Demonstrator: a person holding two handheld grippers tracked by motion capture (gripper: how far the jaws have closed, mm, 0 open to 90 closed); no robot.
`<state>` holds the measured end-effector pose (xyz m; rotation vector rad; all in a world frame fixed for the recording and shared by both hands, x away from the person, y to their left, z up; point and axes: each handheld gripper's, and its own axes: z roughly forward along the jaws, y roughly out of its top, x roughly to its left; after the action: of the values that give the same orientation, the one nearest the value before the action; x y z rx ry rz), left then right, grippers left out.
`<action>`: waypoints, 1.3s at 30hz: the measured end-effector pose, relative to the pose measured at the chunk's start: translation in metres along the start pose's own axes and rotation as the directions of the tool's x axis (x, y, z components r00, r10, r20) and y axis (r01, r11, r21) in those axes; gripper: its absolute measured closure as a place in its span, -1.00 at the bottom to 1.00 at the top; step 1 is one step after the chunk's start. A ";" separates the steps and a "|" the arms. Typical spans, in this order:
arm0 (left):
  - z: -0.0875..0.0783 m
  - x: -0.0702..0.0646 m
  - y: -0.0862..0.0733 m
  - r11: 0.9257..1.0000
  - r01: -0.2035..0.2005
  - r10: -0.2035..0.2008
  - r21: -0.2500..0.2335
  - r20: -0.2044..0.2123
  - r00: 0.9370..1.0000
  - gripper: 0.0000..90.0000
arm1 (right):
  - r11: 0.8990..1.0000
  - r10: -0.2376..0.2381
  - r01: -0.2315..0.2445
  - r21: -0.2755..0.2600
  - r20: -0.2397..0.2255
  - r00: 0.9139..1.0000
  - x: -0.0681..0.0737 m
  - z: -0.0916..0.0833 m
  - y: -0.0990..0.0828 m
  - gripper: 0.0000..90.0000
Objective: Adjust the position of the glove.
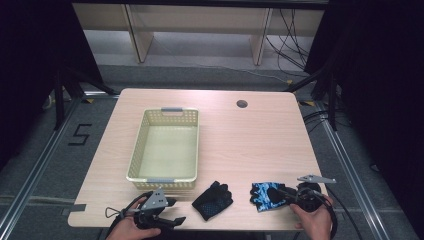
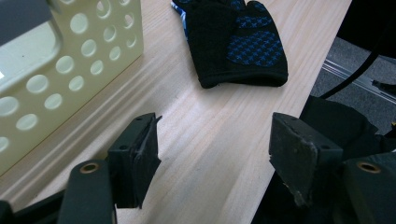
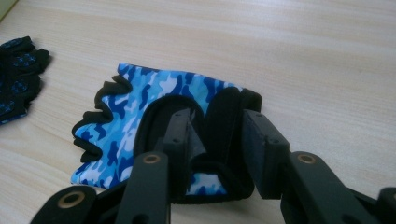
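A blue camouflage glove [image 3: 140, 107] with black trim lies flat near the table's front edge, right of centre [image 1: 262, 196]. My right gripper [image 3: 217, 128] comes at it from the cuff side, and its jaws pinch the raised black wrist strap [image 3: 223, 130] between them; in the high view that gripper [image 1: 281, 192] sits at the glove's right end. A black glove [image 1: 212, 200] with blue grip dots lies to the left of the blue one. My left gripper [image 1: 175, 211] rests at the front edge, left of the black glove [image 2: 238, 42]. Its jaws [image 2: 215, 135] stand open over bare wood.
A cream perforated basket [image 1: 135, 155] with grey handles stands left of centre, with nothing inside; its wall [image 2: 70, 60] is close on the left of my left gripper. A cable hole [image 1: 242, 104] is at the back right. The table's front edge [image 1: 240, 226] runs just below both gloves.
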<state>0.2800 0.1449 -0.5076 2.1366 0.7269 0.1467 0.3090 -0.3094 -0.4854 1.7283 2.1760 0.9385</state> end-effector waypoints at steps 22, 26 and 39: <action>-0.001 0.000 0.000 1.000 0.010 -0.010 -0.008 -0.002 1.000 -0.27 | 0.982 -0.154 0.146 -0.120 -0.069 0.986 0.011 -0.020 0.011 0.94; -0.003 0.002 0.001 1.000 -0.020 0.020 0.003 -0.002 1.000 -0.27 | 0.974 -0.179 0.162 -0.156 -0.107 0.978 0.025 -0.034 0.018 0.94; -0.005 0.002 0.003 1.000 -0.002 0.002 -0.007 -0.011 1.000 -0.27 | 0.914 -0.360 0.293 -0.281 -0.224 0.906 0.077 -0.072 0.039 0.94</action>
<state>0.2811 0.1478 -0.5022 2.1314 0.7302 0.1620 0.2797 -0.2580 -0.3897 1.1285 2.3006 1.3414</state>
